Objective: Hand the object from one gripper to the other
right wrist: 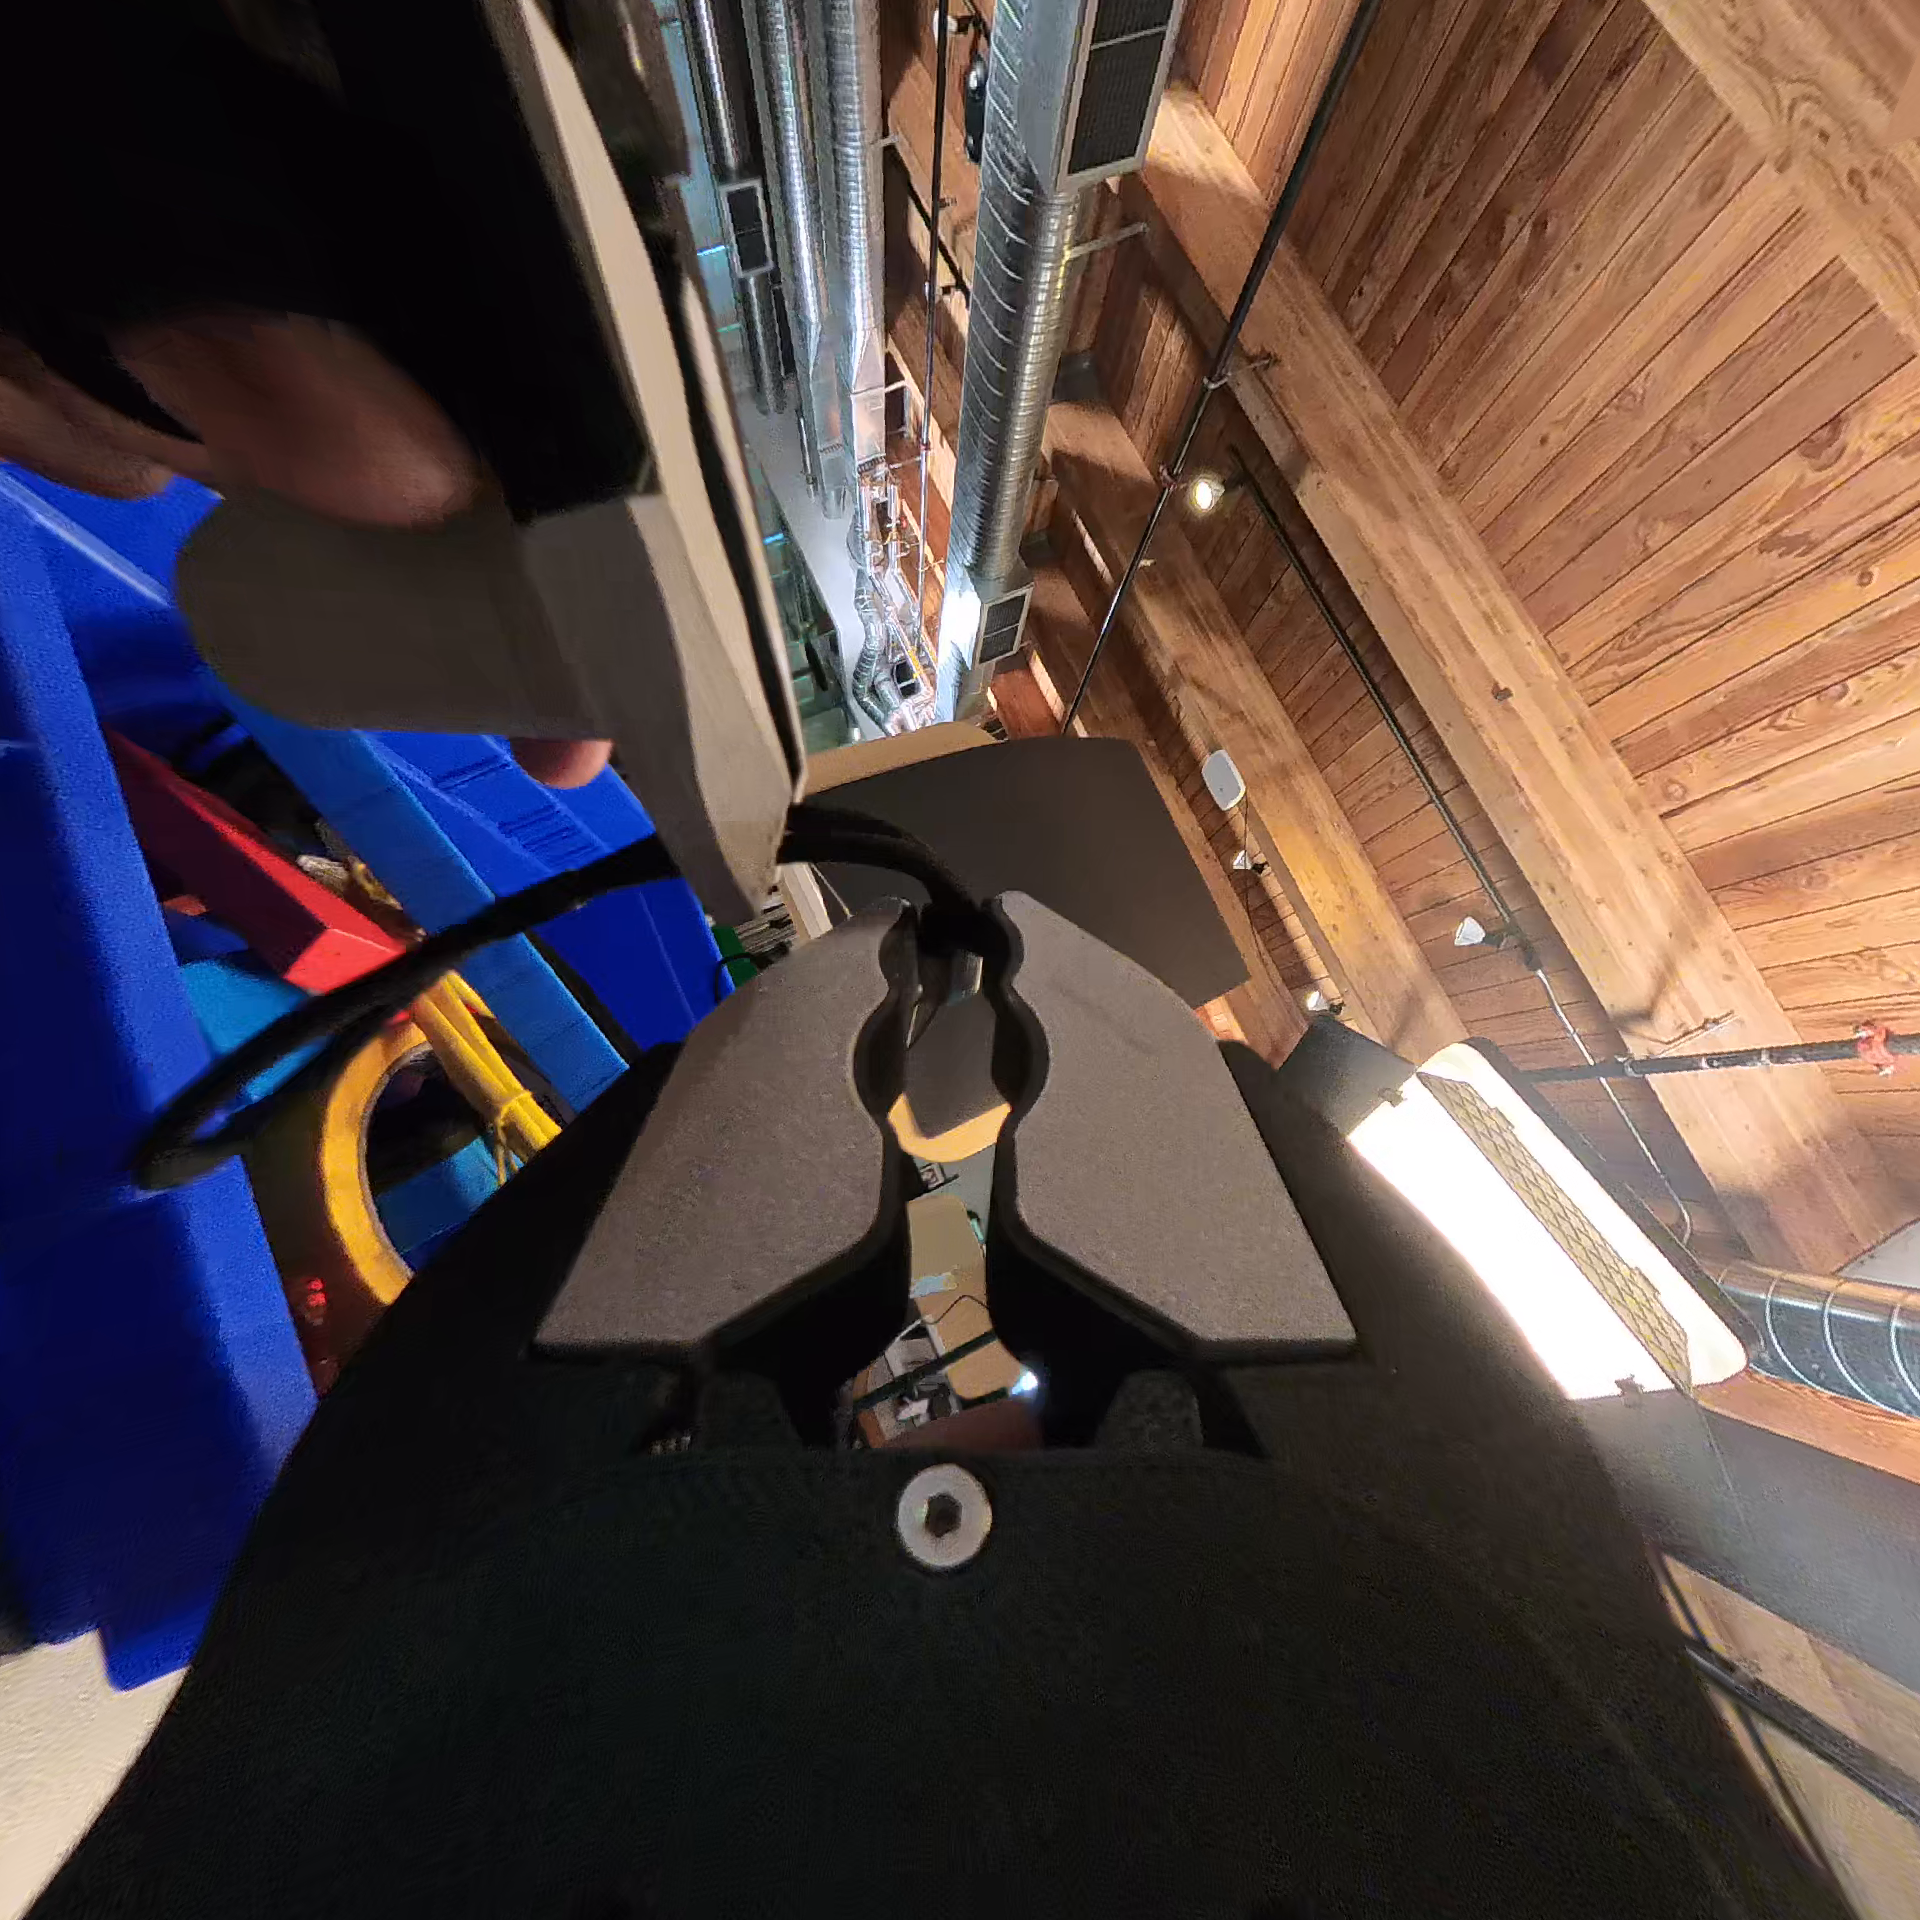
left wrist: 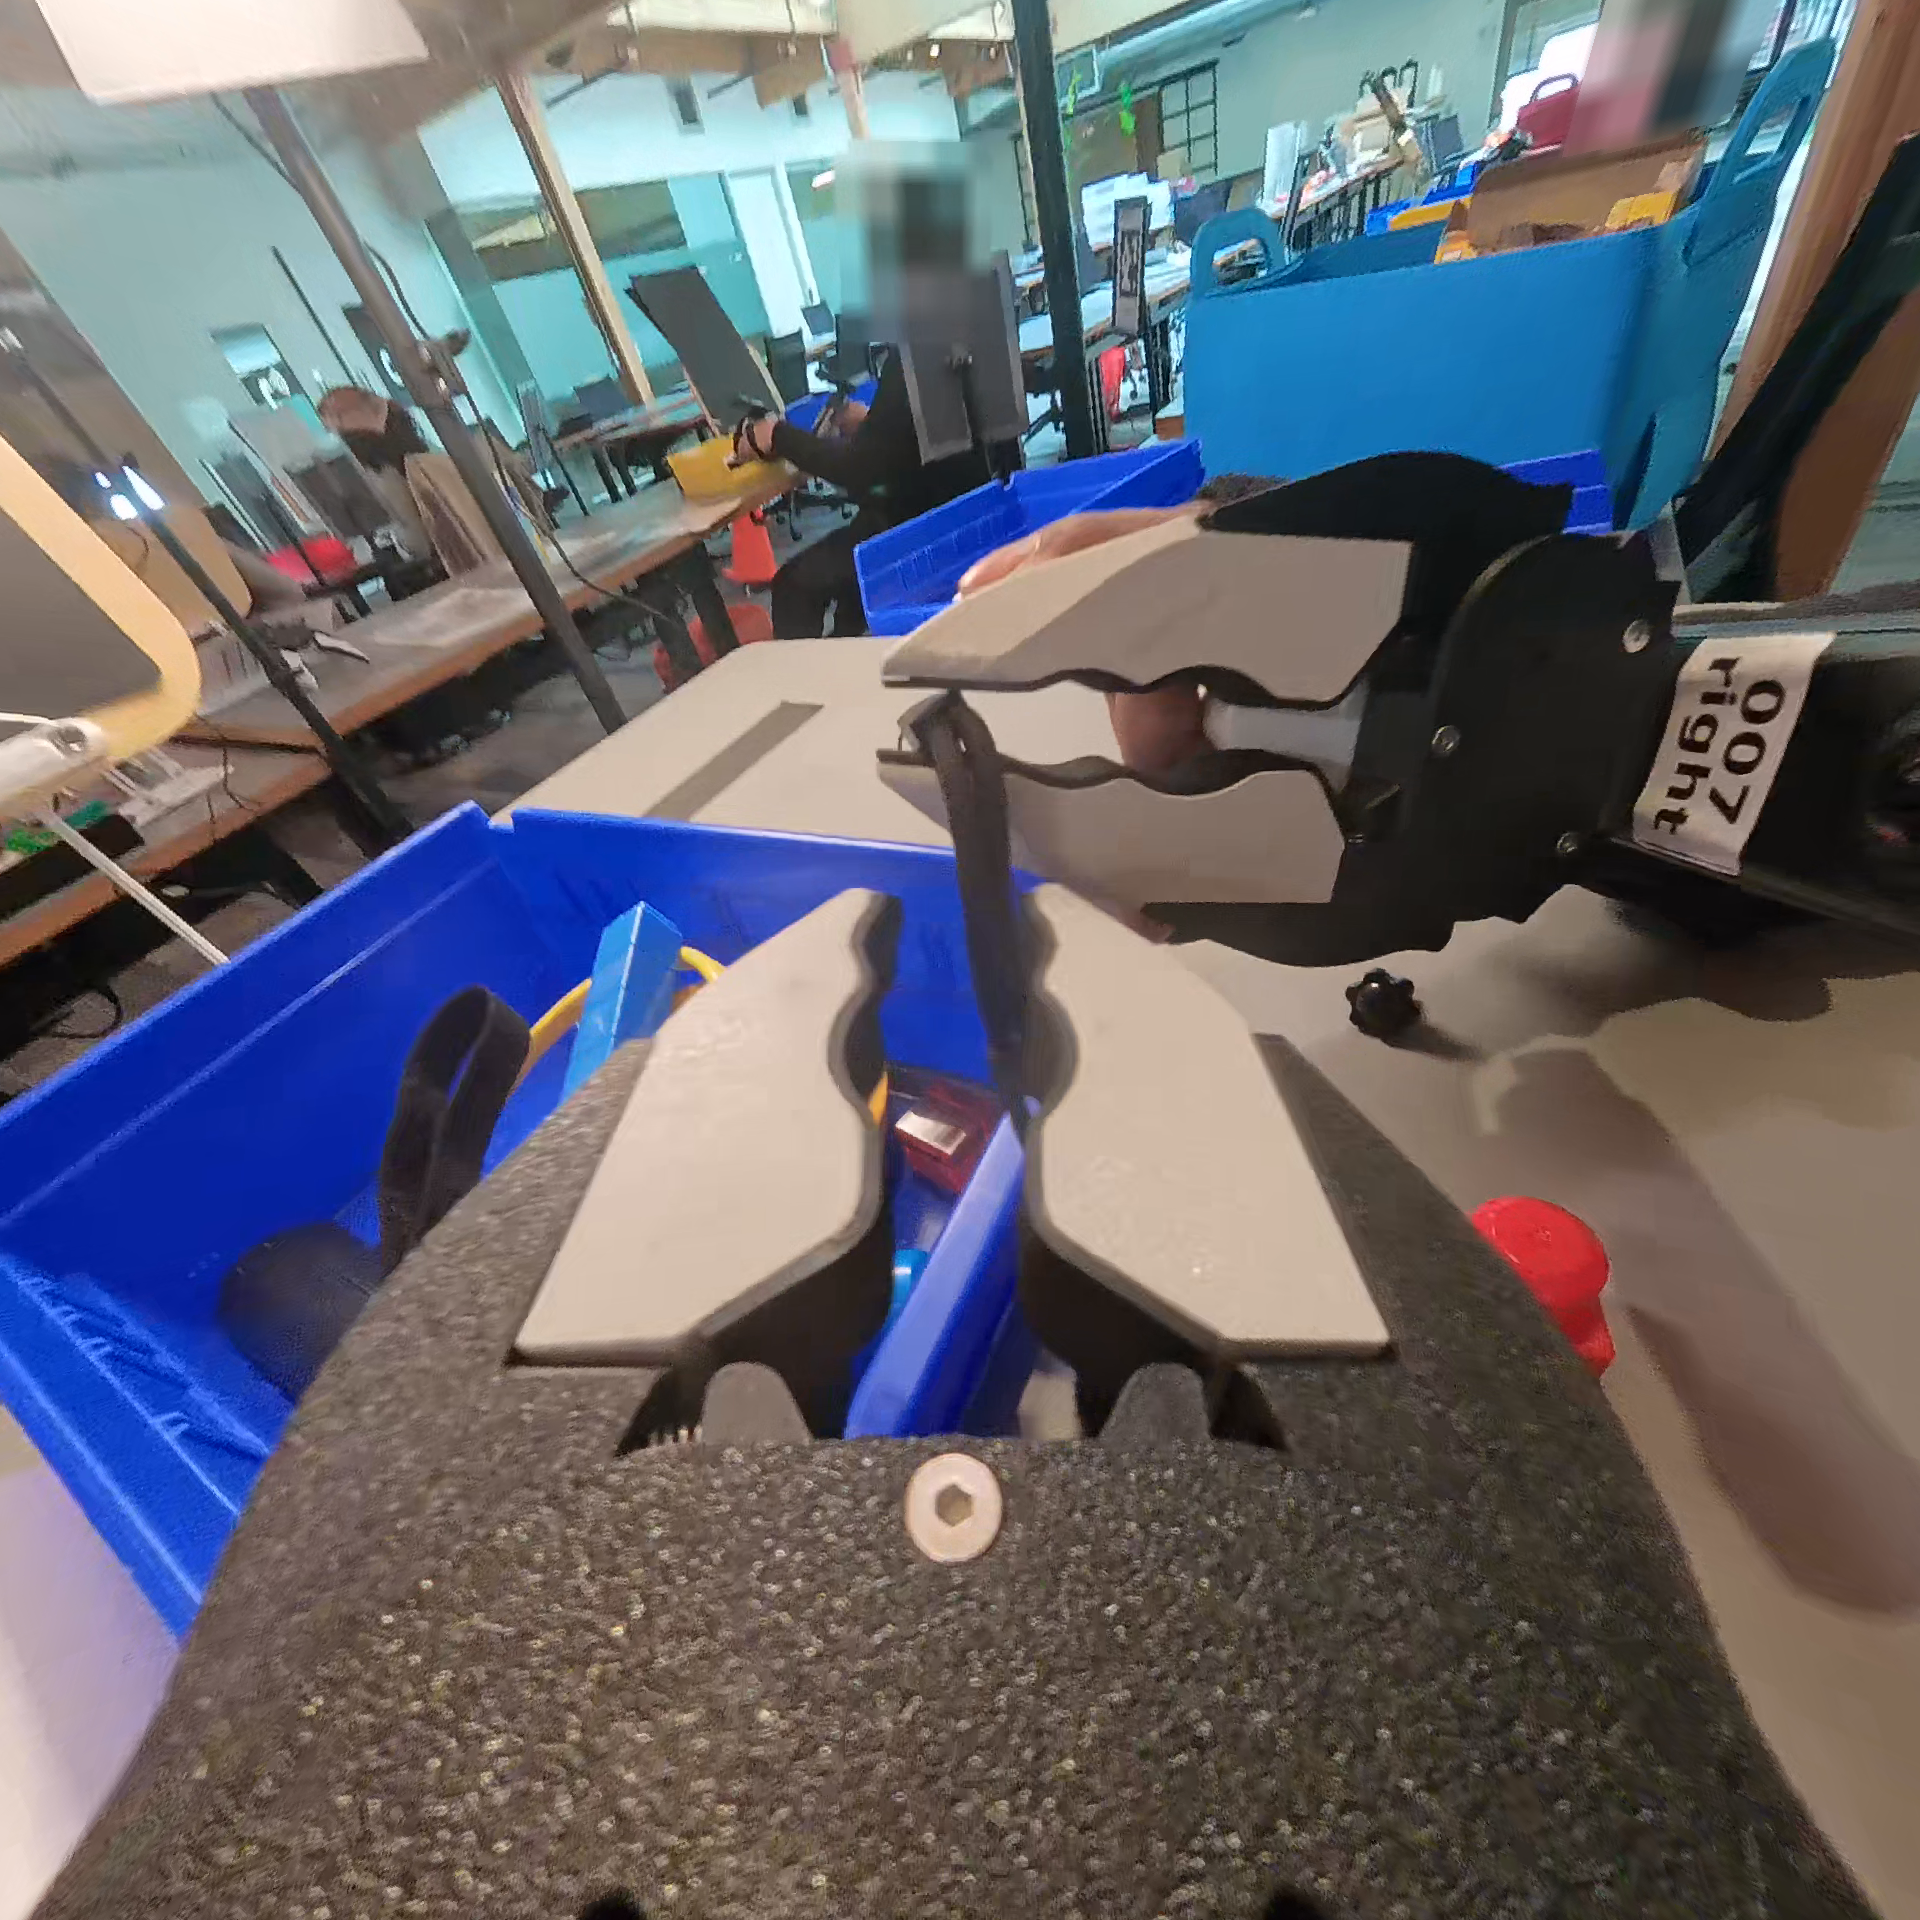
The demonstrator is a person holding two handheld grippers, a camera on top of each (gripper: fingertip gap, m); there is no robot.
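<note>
A thin black strap (left wrist: 982, 914) hangs from my right gripper (left wrist: 896, 722), which comes in from the right and is shut on the strap's top end. The strap runs down between the fingers of my left gripper (left wrist: 961, 914), which is open, and lies against the inner edge of its right finger (left wrist: 1164, 1143). In the right wrist view, my right gripper (right wrist: 951, 914) pinches the strap (right wrist: 940, 940) at its tips. The strap passes through the left gripper (right wrist: 717, 821) and trails left in a loop (right wrist: 312, 1039). Both grippers are held above a blue bin (left wrist: 208, 1143).
The bin holds a blue block (left wrist: 623, 997), yellow cable (left wrist: 561, 1013), a red item (left wrist: 935, 1127) and a wide black band (left wrist: 447, 1101). A red cap (left wrist: 1548, 1278) and black knob (left wrist: 1382, 1003) lie on the grey table (left wrist: 1558, 1558). More blue bins (left wrist: 997, 530) stand behind. My two grippers' fingertips are within a few centimetres of each other.
</note>
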